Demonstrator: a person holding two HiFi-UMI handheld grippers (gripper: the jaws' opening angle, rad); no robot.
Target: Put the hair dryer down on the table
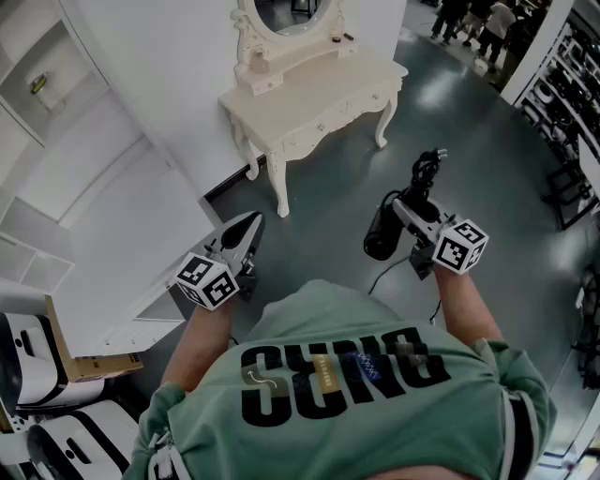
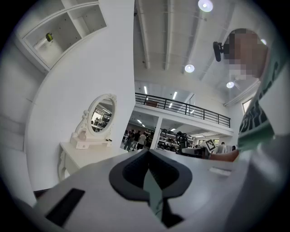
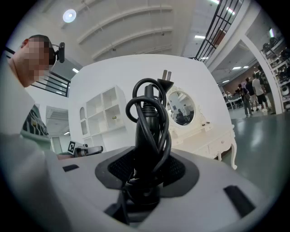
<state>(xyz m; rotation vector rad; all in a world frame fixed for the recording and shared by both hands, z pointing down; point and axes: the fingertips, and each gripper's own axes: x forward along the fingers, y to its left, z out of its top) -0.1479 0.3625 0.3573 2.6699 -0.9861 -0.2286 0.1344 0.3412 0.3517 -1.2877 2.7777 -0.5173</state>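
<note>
The black hair dryer (image 1: 380, 234) hangs in mid-air over the grey floor (image 1: 469, 141), gripped in the right gripper (image 1: 412, 214), whose jaws are closed on its handle. Its cord (image 3: 147, 118) is wound around that handle, and the plug (image 3: 166, 75) sticks up at the top. In the right gripper view the coiled cord hides most of the handle and the barrel cannot be made out; in the head view the dryer covers part of the jaws, and a loose length of cord trails down toward the person's green shirt (image 1: 375, 375). The white counter (image 1: 309, 94) with its oval mirror (image 1: 291, 14) stands well apart, ahead of both grippers. The left gripper (image 1: 246, 230) holds nothing, its jaws drawn together to a point. People (image 1: 469, 19) stand at the far edge of the floor, too small to make out.
</note>
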